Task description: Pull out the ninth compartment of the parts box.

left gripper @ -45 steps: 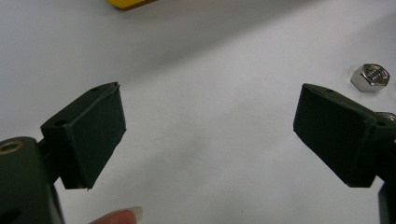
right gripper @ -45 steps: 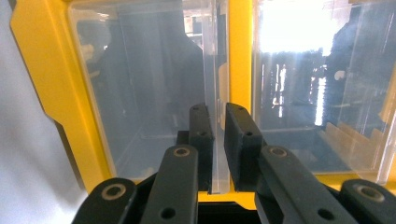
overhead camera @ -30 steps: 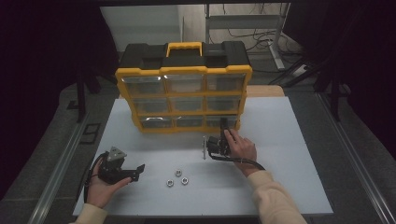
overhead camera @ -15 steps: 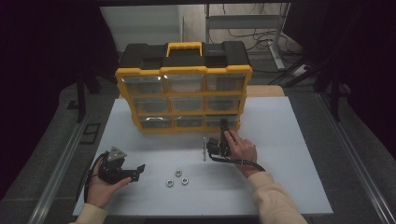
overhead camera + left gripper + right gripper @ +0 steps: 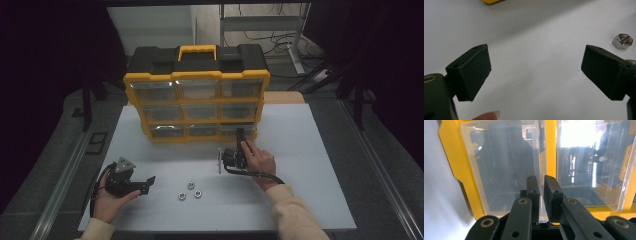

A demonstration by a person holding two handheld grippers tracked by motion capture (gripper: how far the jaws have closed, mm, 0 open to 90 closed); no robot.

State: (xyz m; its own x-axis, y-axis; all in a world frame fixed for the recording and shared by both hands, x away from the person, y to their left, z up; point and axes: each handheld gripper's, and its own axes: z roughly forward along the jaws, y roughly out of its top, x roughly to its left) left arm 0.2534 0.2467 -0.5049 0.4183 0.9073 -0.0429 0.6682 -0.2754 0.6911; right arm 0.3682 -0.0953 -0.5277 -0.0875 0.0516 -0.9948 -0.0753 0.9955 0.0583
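A yellow and black organizer [image 5: 196,80] with clear drawers stands at the back of the white table [image 5: 300,150]. My right gripper [image 5: 240,135] reaches its bottom right drawer [image 5: 235,128]. In the right gripper view its jaws [image 5: 541,187] are shut on that drawer's clear front lip [image 5: 540,165]. My left gripper [image 5: 150,181] lies low at the front left, held in a hand, jaws wide open with nothing between them [image 5: 536,72]. Three steel nuts [image 5: 191,185] lie to its right; one nut [image 5: 622,40] sits just past its right jaw.
A thin metal bolt [image 5: 219,160] stands on the table just left of the right hand. The organizer's yellow carry handle [image 5: 198,50] is on top. Metal rails [image 5: 65,180] run along both table sides; dark floor lies beyond.
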